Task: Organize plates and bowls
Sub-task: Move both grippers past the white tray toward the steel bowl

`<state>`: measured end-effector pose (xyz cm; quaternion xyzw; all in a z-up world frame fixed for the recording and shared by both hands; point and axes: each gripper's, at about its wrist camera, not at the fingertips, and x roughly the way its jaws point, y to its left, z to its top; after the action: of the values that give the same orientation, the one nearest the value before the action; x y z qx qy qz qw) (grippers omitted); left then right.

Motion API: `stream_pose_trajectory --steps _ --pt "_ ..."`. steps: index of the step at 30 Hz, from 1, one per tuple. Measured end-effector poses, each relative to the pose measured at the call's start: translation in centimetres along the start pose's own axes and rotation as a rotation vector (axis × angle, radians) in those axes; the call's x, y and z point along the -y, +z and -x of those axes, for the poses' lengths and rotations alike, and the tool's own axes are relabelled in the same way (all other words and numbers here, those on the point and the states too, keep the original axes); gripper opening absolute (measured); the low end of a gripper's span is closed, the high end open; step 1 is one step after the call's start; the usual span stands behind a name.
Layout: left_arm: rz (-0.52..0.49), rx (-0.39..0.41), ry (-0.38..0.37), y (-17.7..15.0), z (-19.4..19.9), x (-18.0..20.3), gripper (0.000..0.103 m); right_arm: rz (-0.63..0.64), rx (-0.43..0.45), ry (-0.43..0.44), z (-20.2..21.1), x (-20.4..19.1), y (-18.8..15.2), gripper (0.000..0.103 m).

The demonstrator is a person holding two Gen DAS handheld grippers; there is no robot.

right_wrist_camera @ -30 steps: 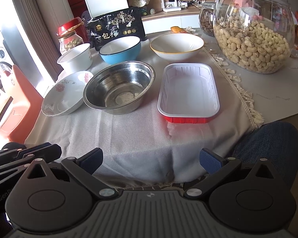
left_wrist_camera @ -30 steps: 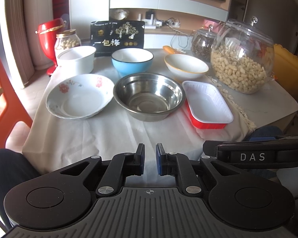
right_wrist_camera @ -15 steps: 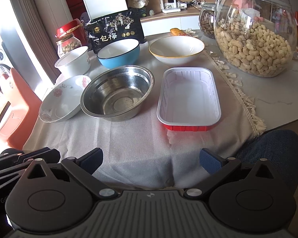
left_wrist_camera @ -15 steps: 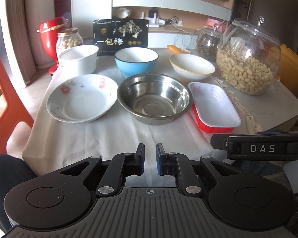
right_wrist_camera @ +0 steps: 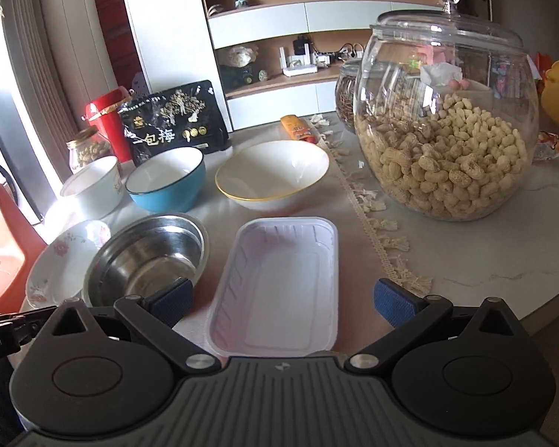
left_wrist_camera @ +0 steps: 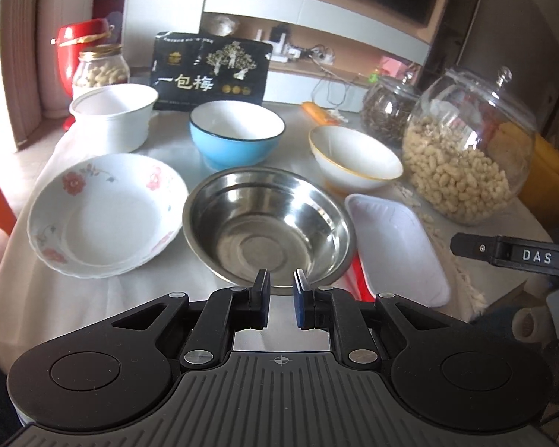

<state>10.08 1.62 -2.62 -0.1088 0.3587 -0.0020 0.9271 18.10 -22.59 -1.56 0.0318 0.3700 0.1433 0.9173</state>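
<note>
A steel bowl (left_wrist_camera: 268, 227) sits mid-table, with a floral plate (left_wrist_camera: 106, 212) to its left and a white tray with red sides (left_wrist_camera: 398, 246) to its right. Behind stand a white bowl (left_wrist_camera: 113, 115), a blue bowl (left_wrist_camera: 236, 132) and a gold-rimmed white bowl (left_wrist_camera: 354, 160). My left gripper (left_wrist_camera: 281, 292) is nearly shut and empty, just before the steel bowl's near rim. My right gripper (right_wrist_camera: 283, 300) is wide open over the near half of the tray (right_wrist_camera: 279, 283), its fingers on either side. The steel bowl (right_wrist_camera: 149, 257) lies to its left.
A large glass jar of peanuts (right_wrist_camera: 447, 141) stands at the right, a smaller jar (left_wrist_camera: 385, 111) behind it. A black snack bag (left_wrist_camera: 210, 70), a peanut jar (left_wrist_camera: 100, 67) and a red container (left_wrist_camera: 80, 48) line the back. A fringed cloth edge (right_wrist_camera: 384, 231) runs right of the tray.
Both grippers have moved forward over the table. The left one now reaches the steel bowl's near rim; the right one now straddles the tray. Neither has changed its opening.
</note>
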Motion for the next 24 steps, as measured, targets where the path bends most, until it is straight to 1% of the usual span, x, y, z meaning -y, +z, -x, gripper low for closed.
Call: stream_pose_trajectory --steps 1,2,4,5,6,7,8,9,12,14,16,19,21,22,24 --pt "-0.013 -0.026 -0.074 0.0 -0.9 0.2 0.015 -0.002 -0.014 -0.03 -0.8 0.5 0.0 0.103" --pt "-0.001 -0.072 -0.161 0.2 -2.1 0.2 0.015 0.0 -0.032 -0.053 -1.6 1.0 -0.1 0.103" --pt "0.063 -0.185 -0.35 0.6 -4.7 0.3 0.015 0.011 -0.059 -0.078 -3.1 1.8 -0.1 0.103" --pt "0.104 -0.232 -0.417 0.7 -6.0 0.4 0.015 0.019 -0.071 -0.084 -3.8 2.2 -0.1 0.103" --pt "0.139 -0.264 -0.448 0.8 -7.0 0.5 0.015 0.022 -0.08 -0.082 -4.4 2.5 0.1 0.103" --pt "0.166 -0.282 -0.447 0.8 -7.9 0.7 0.015 0.025 -0.085 -0.072 -4.8 2.7 0.2 0.103" --pt "0.171 -0.278 -0.414 1.0 -8.5 1.0 0.015 0.03 -0.087 -0.056 -5.2 2.9 0.3 0.103" --pt "0.163 -0.263 -0.379 1.2 -8.8 1.4 0.015 0.037 -0.09 -0.033 -5.8 3.2 0.5 0.103" --pt "0.129 -0.218 -0.312 2.0 -9.0 2.0 0.016 0.047 -0.107 -0.01 -7.3 3.5 1.2 0.103" --pt "0.066 -0.19 -0.242 2.5 -8.8 2.6 0.014 0.046 -0.125 0.01 -8.4 3.7 1.6 0.103" --pt "-0.003 -0.189 -0.205 2.7 -8.8 3.4 0.015 0.016 -0.164 0.05 -9.7 4.1 1.9 0.102" --pt "-0.061 -0.224 -0.172 2.7 -9.1 4.3 0.017 -0.06 -0.236 0.138 -11.5 5.0 2.2 0.096" --pt "-0.074 -0.248 -0.152 2.6 -10.0 4.6 0.017 -0.074 -0.253 0.165 -12.1 5.2 2.2 0.094" --pt "-0.07 -0.261 -0.152 2.7 -10.7 4.7 0.015 -0.073 -0.255 0.168 -12.3 5.2 2.2 0.09" --pt "-0.071 -0.286 -0.16 2.7 -11.8 5.3 0.016 -0.072 -0.264 0.183 -12.8 5.3 2.0 0.078"
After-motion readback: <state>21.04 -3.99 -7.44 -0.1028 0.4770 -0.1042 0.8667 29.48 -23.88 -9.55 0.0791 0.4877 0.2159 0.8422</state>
